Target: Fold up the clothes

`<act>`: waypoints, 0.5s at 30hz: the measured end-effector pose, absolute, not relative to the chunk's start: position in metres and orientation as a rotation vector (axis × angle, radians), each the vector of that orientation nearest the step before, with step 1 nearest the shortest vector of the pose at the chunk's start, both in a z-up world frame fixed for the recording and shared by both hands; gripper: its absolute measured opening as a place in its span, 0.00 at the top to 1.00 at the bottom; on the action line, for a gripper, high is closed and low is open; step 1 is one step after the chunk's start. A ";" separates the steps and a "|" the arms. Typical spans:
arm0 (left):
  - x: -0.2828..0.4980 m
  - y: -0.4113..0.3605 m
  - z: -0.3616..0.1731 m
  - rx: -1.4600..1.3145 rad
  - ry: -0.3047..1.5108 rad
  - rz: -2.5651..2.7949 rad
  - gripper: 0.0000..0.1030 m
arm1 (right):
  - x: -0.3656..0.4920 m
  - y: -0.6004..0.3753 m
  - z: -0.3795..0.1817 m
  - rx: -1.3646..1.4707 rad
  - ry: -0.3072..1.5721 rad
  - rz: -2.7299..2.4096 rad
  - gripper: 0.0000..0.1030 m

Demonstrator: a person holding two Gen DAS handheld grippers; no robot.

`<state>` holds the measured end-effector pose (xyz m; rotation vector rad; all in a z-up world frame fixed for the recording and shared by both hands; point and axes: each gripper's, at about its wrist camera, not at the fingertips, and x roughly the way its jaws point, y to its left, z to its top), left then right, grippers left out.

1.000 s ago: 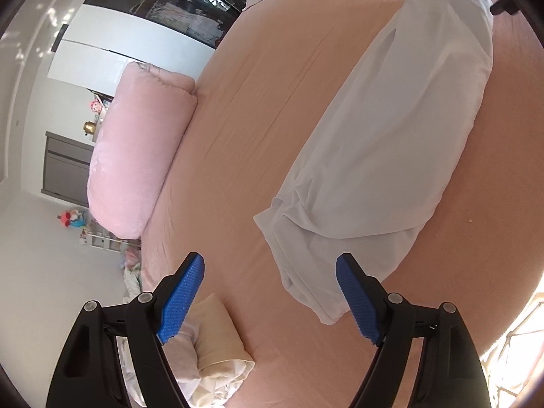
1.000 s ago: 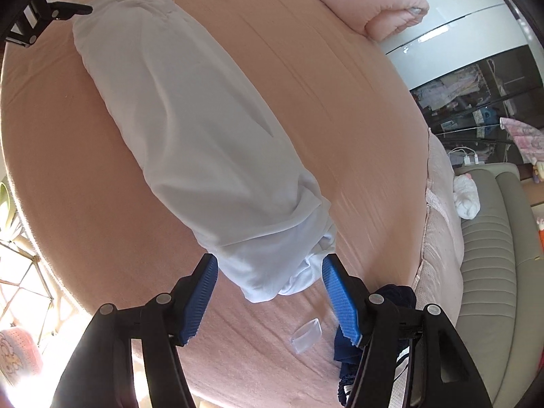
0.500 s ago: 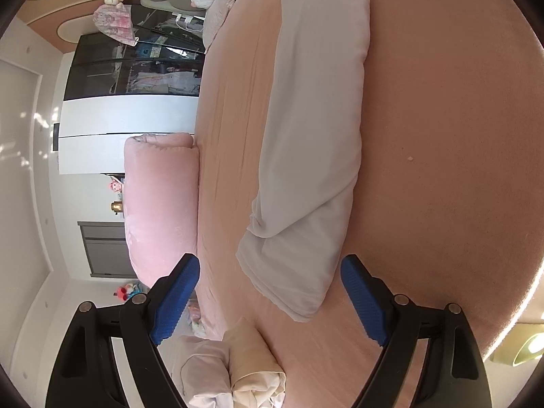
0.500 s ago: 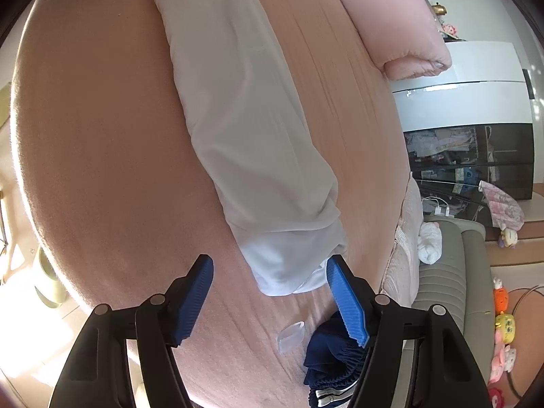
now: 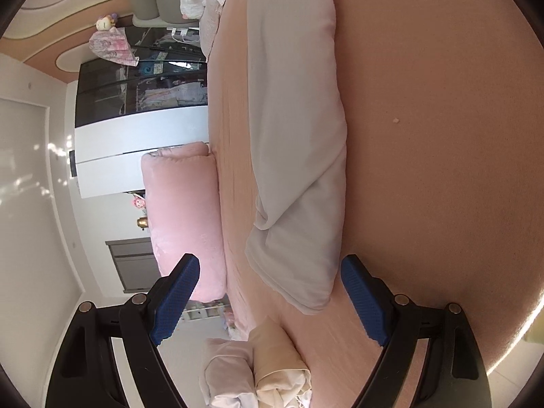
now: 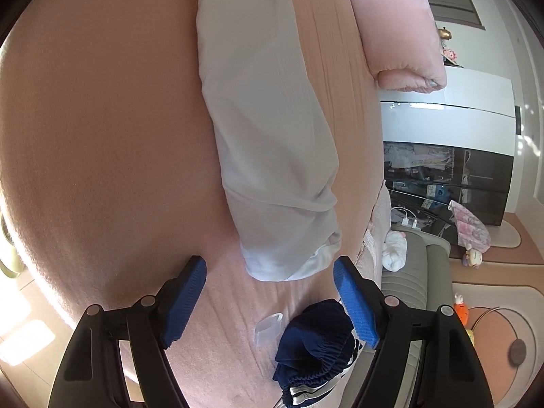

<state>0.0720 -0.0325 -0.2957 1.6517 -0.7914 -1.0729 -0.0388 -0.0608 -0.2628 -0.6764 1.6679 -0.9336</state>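
Note:
A white garment (image 5: 299,142) lies folded into a long strip on the pink bed (image 5: 442,170). My left gripper (image 5: 270,297) is open just short of one end of the strip, and that end lies between its blue pads without touching them. The other end of the garment (image 6: 272,156) shows in the right wrist view, in front of my right gripper (image 6: 270,299). The right jaws are opening and nothing is pressed between them.
A pink pillow (image 5: 185,224) lies along the bed's far side. Folded cream and white clothes (image 5: 265,370) sit near the left gripper. Navy shorts (image 6: 316,343) and a small clear plastic piece (image 6: 268,327) lie by the right gripper. A grey sofa (image 6: 414,272) stands beyond the bed edge.
Both views have rolled about a quarter turn. Both grippers have come lower and closer to the ends of the garment. The right jaws stand wider than before.

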 end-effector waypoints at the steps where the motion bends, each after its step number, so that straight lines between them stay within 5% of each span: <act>1: 0.071 -0.030 -0.299 1.650 -0.840 -1.050 0.17 | -0.039 -0.059 -0.265 -0.715 1.671 -0.934 0.25; 15: 0.086 -0.030 -0.317 1.660 -1.100 -0.893 0.17 | -0.034 -0.069 -0.284 -0.876 1.684 -0.985 0.15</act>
